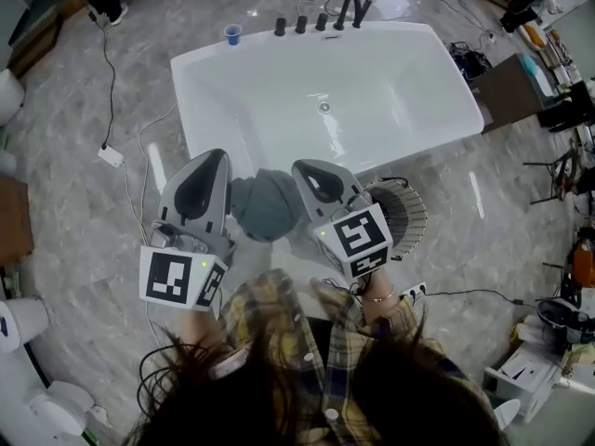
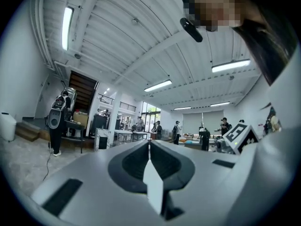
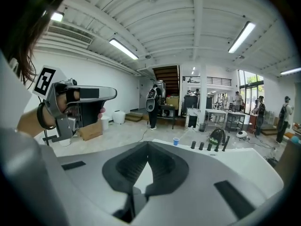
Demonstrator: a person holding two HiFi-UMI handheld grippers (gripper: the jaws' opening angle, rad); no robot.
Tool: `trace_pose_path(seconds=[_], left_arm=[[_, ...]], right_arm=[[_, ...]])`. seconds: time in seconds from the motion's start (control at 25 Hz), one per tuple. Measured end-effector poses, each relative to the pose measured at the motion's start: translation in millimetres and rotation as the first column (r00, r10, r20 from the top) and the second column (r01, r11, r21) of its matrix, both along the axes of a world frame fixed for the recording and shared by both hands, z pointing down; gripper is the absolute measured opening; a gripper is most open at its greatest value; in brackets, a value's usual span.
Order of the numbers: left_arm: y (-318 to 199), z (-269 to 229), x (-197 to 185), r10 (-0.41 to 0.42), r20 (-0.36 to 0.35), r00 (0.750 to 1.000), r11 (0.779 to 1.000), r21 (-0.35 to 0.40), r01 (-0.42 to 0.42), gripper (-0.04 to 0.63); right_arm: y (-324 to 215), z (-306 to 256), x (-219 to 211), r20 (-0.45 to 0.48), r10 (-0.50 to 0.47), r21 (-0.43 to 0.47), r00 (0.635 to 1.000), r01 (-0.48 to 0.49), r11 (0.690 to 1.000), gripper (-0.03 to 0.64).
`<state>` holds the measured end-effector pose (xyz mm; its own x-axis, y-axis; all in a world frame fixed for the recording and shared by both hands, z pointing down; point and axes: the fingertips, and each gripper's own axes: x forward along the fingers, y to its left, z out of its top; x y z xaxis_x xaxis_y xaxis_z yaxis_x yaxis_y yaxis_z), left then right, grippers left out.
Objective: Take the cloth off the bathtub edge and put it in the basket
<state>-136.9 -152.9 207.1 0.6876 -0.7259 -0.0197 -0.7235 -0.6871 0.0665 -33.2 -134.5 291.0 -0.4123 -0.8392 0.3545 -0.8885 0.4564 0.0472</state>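
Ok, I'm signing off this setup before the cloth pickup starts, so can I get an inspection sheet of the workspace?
Surface: white bathtub on a grey marbled floor.
Job's things: grey cloth on the tub's near edge; basket on the floor to its right.
Clutter: blue cup on the far rim, near the black taps.
Grippers: left tongs and right tongs shut, empty, either side of the cloth.
Cables: white lead on the floor left; black lead right.
Surroundings: open workshop, people beyond.
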Motion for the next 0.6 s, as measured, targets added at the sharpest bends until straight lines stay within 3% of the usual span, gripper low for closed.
trace_pose_path(seconds=[0.32,0.6], left_arm=[[-20,-1,20,-0.084,0.022,0.996,0.996,0.019,0.084,0.020],[-28,-1,24,-0.107,0.045,0.993,0.994,0.018,0.106,0.019]], right_arm=[[-29,4,12,0.010,-0.113,0.000,0.994,0.113,0.994,0.015],[-45,2,7,0.031,-0.162,0.012,0.986,0.162,0.987,0.015]])
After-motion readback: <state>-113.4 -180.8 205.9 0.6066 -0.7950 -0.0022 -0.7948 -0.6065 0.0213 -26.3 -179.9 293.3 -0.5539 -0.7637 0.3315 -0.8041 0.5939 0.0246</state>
